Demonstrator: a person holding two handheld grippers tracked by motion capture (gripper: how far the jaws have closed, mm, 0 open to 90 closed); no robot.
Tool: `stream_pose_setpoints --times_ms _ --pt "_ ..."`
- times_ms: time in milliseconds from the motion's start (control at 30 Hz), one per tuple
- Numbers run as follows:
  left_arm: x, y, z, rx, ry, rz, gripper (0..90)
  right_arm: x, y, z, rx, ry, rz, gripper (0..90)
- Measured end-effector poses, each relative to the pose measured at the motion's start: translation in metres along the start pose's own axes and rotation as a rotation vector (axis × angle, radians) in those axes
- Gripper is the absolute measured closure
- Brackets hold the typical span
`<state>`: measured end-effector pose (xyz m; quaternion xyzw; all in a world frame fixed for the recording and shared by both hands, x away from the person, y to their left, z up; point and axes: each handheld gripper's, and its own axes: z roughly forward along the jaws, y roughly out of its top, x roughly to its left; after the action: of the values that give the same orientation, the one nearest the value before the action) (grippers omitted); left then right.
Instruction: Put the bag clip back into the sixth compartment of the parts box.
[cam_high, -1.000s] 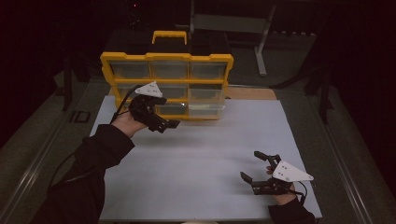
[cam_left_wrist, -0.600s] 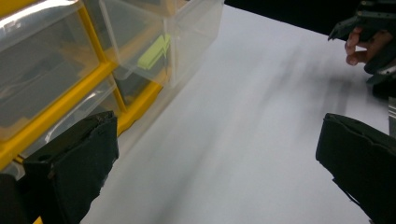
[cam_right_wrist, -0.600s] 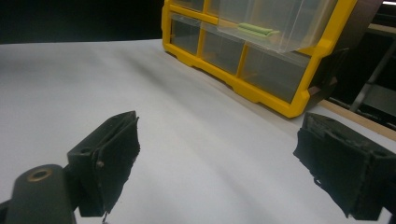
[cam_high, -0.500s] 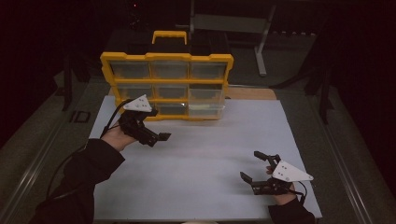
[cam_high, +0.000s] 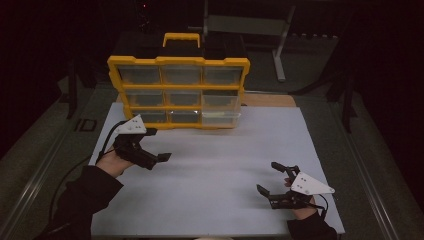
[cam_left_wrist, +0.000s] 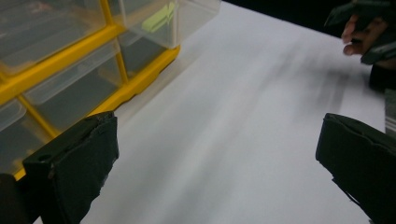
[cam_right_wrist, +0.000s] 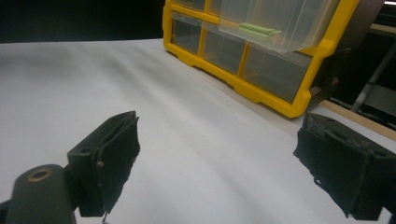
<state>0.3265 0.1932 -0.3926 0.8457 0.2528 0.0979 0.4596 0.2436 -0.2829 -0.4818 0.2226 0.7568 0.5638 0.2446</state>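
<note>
A yellow organizer (cam_high: 179, 92) with clear drawers stands upright at the back of the white sheet (cam_high: 215, 165). Its bottom right drawer (cam_high: 221, 117) is pulled out a little and holds a green item (cam_right_wrist: 254, 29), also seen as the green item (cam_left_wrist: 161, 16) in the left gripper view. My left gripper (cam_high: 157, 145) hovers open in front of the organizer's lower left corner, apart from it, with nothing between its jaws (cam_left_wrist: 215, 163). My right gripper (cam_high: 270, 177) stands open and empty near the sheet's front right, facing the organizer (cam_right_wrist: 261, 56).
The person's other hand (cam_left_wrist: 369, 32) shows far off in the left gripper view. A wooden strip (cam_high: 267, 100) lies behind the sheet beside the organizer. A metal stand (cam_high: 250, 25) stands in the dark background. Bare white sheet stretches between the two grippers.
My left gripper has drawn back from the organizer's front, moving left and toward the person. The right gripper has stayed in place.
</note>
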Motion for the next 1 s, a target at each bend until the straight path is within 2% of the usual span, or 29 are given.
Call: stream_pose_setpoints --times_ms 33,267,567,667,833,867,1000 --pt "0.0 -0.002 -0.001 0.002 -0.003 -0.003 0.2 0.0 0.0 0.0 0.0 0.0 0.001 12.9" --pt "-0.005 -0.02 -0.005 0.008 0.042 -0.005 0.2 0.0 0.0 0.001 0.001 0.0 -0.001 12.9" --pt "-0.012 -0.055 0.002 0.013 0.052 -0.039 0.2 0.001 -0.001 0.002 0.005 0.002 0.004 12.9" --pt "-0.014 -0.066 0.004 -0.001 0.062 -0.056 0.3 0.001 -0.001 0.002 0.006 0.001 0.003 12.9" --pt "-0.017 -0.079 0.006 -0.014 0.053 -0.074 0.3 0.001 -0.001 0.002 0.008 0.0 0.003 12.9" --pt "-0.019 -0.087 0.008 -0.015 0.059 -0.084 0.3 0.001 -0.001 0.002 0.009 0.0 0.003 12.9" --pt "-0.022 -0.1 0.01 -0.03 0.076 -0.098 0.3 0.001 -0.001 0.002 0.009 0.001 0.003 12.9"
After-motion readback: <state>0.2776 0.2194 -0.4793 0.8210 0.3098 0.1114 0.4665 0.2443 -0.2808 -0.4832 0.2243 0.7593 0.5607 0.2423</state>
